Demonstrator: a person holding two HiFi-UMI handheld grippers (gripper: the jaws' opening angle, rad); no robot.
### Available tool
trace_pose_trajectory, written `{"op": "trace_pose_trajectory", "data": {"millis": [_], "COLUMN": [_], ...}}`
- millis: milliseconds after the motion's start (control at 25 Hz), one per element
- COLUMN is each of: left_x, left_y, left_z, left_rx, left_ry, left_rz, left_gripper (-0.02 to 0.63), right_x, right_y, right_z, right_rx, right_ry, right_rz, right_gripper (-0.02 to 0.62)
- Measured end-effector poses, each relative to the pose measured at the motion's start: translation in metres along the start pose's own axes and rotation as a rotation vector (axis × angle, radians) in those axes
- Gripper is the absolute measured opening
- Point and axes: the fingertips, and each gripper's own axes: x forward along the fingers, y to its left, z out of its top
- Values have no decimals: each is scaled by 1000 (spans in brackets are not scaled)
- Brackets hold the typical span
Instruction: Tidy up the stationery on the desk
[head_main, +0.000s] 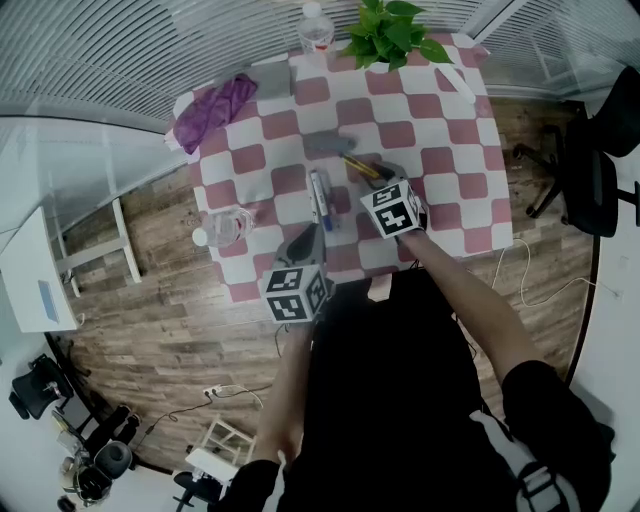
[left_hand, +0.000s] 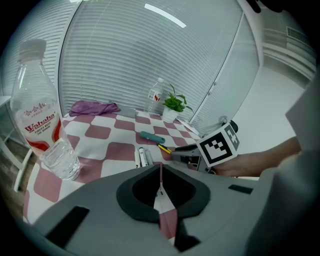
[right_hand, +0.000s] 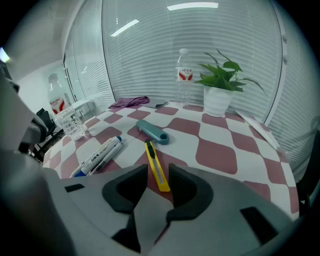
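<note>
A yellow utility knife (right_hand: 156, 170) lies on the checked tablecloth (right_hand: 220, 155), its near end between the spread jaws of my right gripper (right_hand: 158, 181); the pads do not press it. Beyond it rest a teal oblong case (right_hand: 152, 131) and two white markers (right_hand: 97, 155) side by side. In the head view the right gripper (head_main: 372, 174) is over the knife (head_main: 357, 166) near the table's middle, with the markers (head_main: 318, 196) to its left. My left gripper (head_main: 303, 240) hangs at the table's near edge, shut and empty, its jaws (left_hand: 160, 181) closed together.
A water bottle (left_hand: 37, 110) and a clear glass (left_hand: 60, 159) stand at the table's left edge. At the far side are a purple cloth (head_main: 212, 108), a second bottle (head_main: 317, 28) and a potted plant (head_main: 390, 30). Office chair (head_main: 590, 160) to the right.
</note>
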Motion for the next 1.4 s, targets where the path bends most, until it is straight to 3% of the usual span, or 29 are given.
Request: {"op": "trace_pose_trajectory", "data": {"millis": [280, 440, 960, 1400], "left_x": [3, 3, -6, -10], "left_y": [-2, -3, 1, 0], "left_z": [5, 5, 2, -1], "left_rx": [9, 15, 12, 17], "left_ry": [-1, 0, -17, -30], "left_rz": [1, -2, -10, -25], "left_gripper": [40, 40, 40, 40], "right_x": [4, 5, -1, -14], "right_y": [1, 4, 13, 45], "right_z": [-3, -4, -7, -23], "right_rx": [10, 32, 127, 407], "right_ry": [13, 14, 7, 19], "right_rz": [20, 23, 11, 46], "right_gripper": [131, 89, 77, 78]}}
